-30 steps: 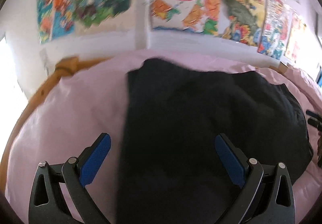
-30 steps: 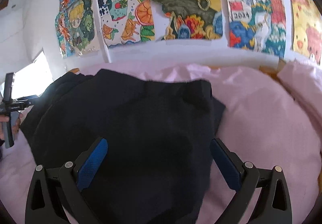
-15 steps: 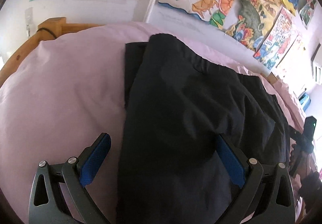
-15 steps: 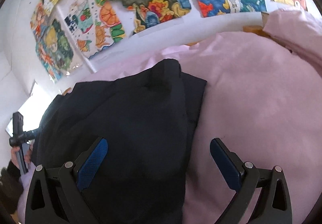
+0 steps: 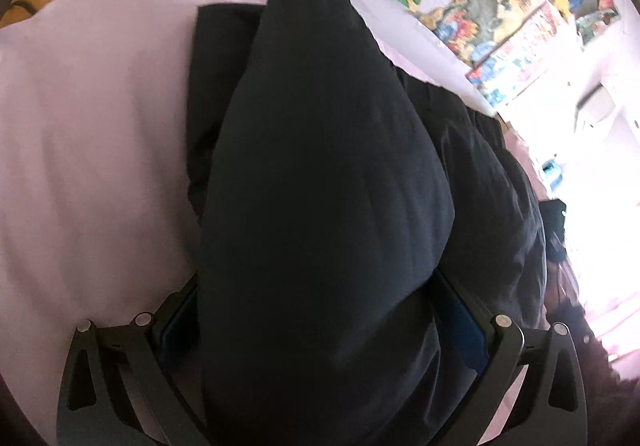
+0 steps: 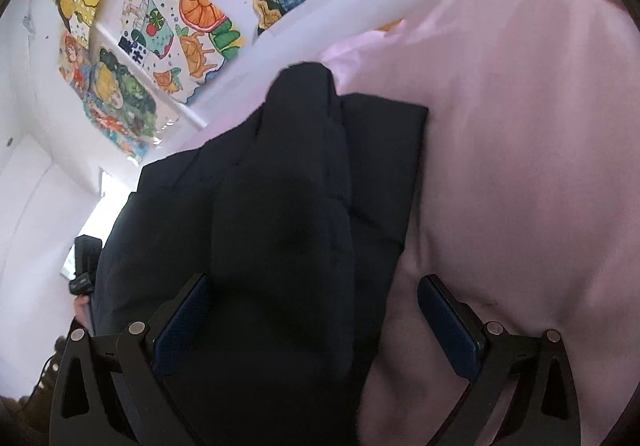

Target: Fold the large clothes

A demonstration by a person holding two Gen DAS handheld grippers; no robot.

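On the pink bedsheet (image 6: 520, 165) lies the black garment (image 6: 288, 213), a raised fold running between my fingers. My left gripper (image 5: 316, 310) and right gripper (image 6: 316, 310) both stand spread wide, clamping nothing.

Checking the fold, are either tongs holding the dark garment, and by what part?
Neither hold is confirmed. Both left tongs and right tongs stand open, dark garment bulging between them.
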